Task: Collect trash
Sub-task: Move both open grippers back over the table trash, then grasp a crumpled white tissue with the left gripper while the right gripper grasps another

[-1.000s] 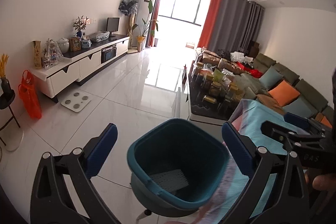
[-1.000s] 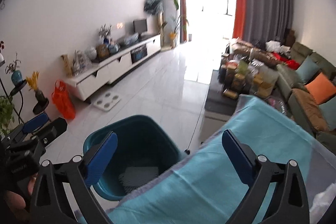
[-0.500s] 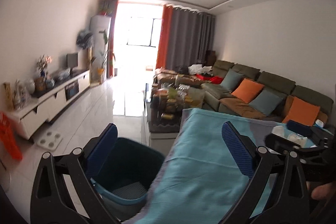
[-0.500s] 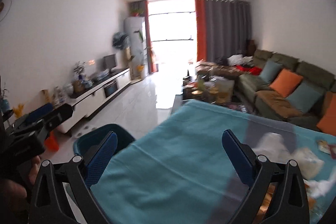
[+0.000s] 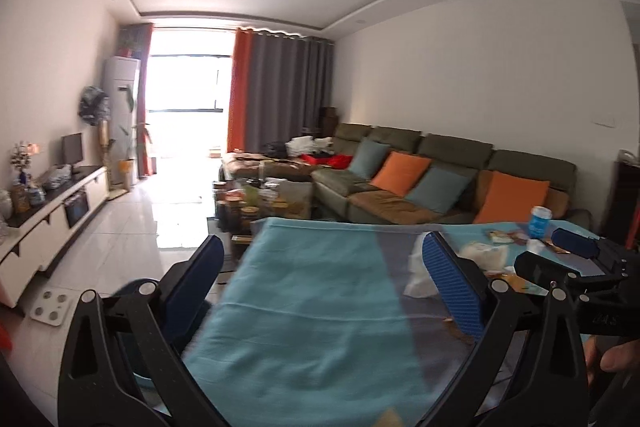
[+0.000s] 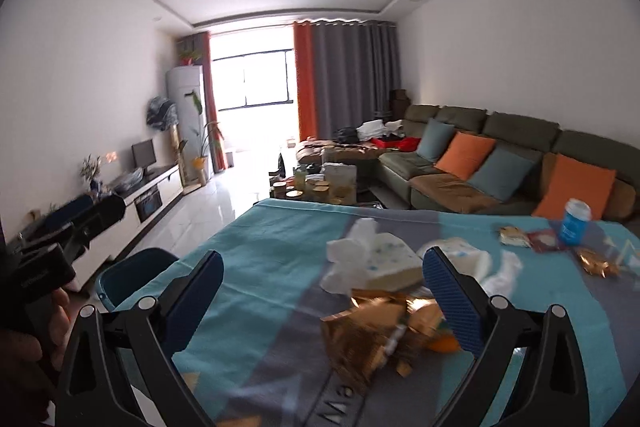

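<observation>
Trash lies scattered on a table under a teal cloth (image 6: 272, 255). In the right wrist view I see a crumpled gold wrapper (image 6: 368, 331), a white tissue (image 6: 352, 255), a spotted tissue pack (image 6: 394, 265), a blue cup (image 6: 574, 223) and small snack packets (image 6: 514, 237). My right gripper (image 6: 324, 291) hovers open just before the gold wrapper, holding nothing. A teal bin (image 6: 132, 271) stands on the floor at the table's left edge. My left gripper (image 5: 324, 287) is open and empty over the bare cloth, left of the tissue (image 5: 420, 275) and cup (image 5: 540, 221).
Beyond the table stand a cluttered coffee table (image 6: 320, 187) and a green sofa with orange and teal cushions (image 6: 480, 163). A white TV cabinet (image 5: 52, 227) runs along the left wall. White tiled floor (image 5: 132, 219) stretches toward the window. A scale (image 5: 50, 309) lies on it.
Both views have swung from above the teal bin to the table. The bin has dropped to the lower left, and the trash on the cloth has come into sight. Both grippers stayed open.
</observation>
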A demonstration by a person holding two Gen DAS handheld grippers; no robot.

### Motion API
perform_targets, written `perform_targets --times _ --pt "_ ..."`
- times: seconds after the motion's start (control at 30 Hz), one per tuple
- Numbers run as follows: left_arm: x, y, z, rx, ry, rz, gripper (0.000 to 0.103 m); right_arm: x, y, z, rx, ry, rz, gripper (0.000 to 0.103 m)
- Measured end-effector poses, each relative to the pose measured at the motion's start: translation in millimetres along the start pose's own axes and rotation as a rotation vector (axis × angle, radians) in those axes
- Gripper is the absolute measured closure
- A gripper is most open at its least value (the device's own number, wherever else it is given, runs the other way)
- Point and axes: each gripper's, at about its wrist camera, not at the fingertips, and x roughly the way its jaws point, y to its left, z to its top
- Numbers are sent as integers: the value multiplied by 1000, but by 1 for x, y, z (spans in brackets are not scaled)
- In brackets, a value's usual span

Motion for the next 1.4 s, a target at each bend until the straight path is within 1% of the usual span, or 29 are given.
perform_targets --times 0.07,0.2,0.4,0.6,0.73,0.97,1.07,1.17,1.2,1.4 --pt "0 -11 -2 11 1 -33 5 -13 -6 -4 4 -23 -46 7" --pt "-1 -26 -6 37 -3 -88 5 -37 -20 -11 29 -59 -106 7" --pt "-2 -41 -8 65 -28 -147 5 -57 -31 -19 67 -72 -173 7" --pt "-1 -48 -10 44 -5 -189 5 -66 -39 -26 74 -66 -228 7" --pt "1 -45 -10 33 11 -199 5 -68 -45 -26 86 -57 -248 7" --pt "1 -41 -12 37 25 -188 5 -65 -53 -28 113 -40 -252 7" --pt "5 -42 -15 42 43 -189 5 -62 -55 -28 118 -31 -250 7" --pt "13 -45 -16 56 56 -200 5 -57 -63 -28 126 -20 -258 7" --pt "14 -47 -15 59 56 -203 5 -53 -67 -28 130 -4 -263 7" --pt "41 -65 -7 84 71 -255 5 -29 -94 -27 193 52 -272 7"
